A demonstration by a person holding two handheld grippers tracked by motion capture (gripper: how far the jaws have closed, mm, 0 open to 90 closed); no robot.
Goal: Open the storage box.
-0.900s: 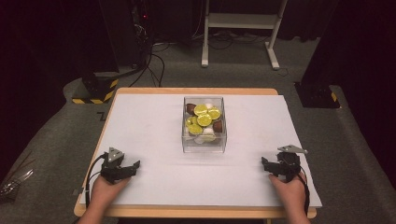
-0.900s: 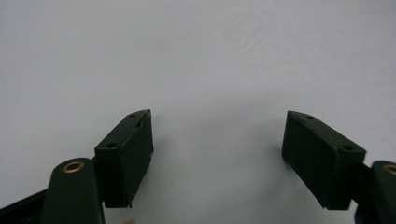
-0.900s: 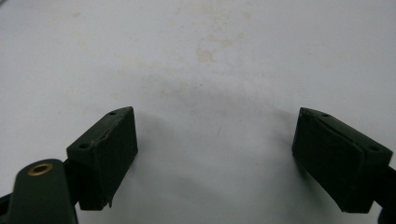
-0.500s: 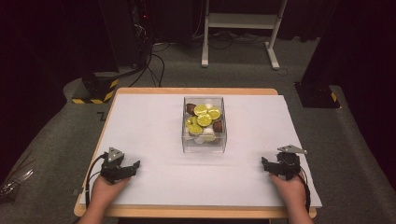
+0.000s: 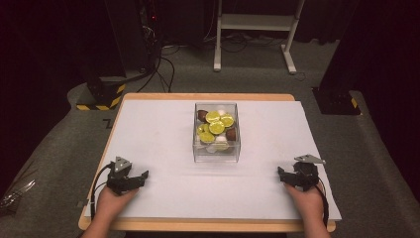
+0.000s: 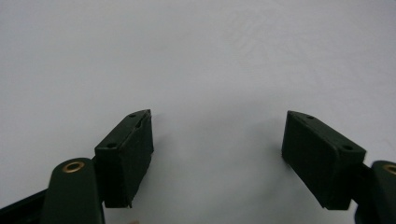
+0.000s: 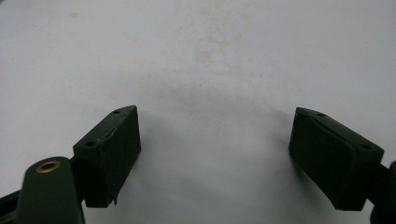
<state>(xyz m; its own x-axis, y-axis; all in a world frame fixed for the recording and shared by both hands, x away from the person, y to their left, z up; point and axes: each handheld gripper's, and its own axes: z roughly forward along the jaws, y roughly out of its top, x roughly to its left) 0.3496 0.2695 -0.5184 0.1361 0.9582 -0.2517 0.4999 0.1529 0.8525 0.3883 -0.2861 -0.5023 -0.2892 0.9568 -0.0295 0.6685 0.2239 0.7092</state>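
Resting at the near corners of the white-covered wooden tabletop [image 5: 148, 134] in the high view, the left gripper [image 5: 142, 176] and right gripper [image 5: 281, 174] sit well apart from the clear square plastic box [image 5: 216, 148] of yellow, brown and white round pieces at the centre. The left gripper view shows its black fingers [image 6: 126, 154] spread wide over bare white surface. The right gripper view shows its fingers [image 7: 109, 154] likewise parted, empty, above faintly stained white sheet [image 7: 210, 51].

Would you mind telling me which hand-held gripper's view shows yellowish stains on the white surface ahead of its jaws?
The right hand-held gripper: faint yellowish stains mark the white surface ahead of it, while the surface ahead of the left hand-held gripper looks clean.
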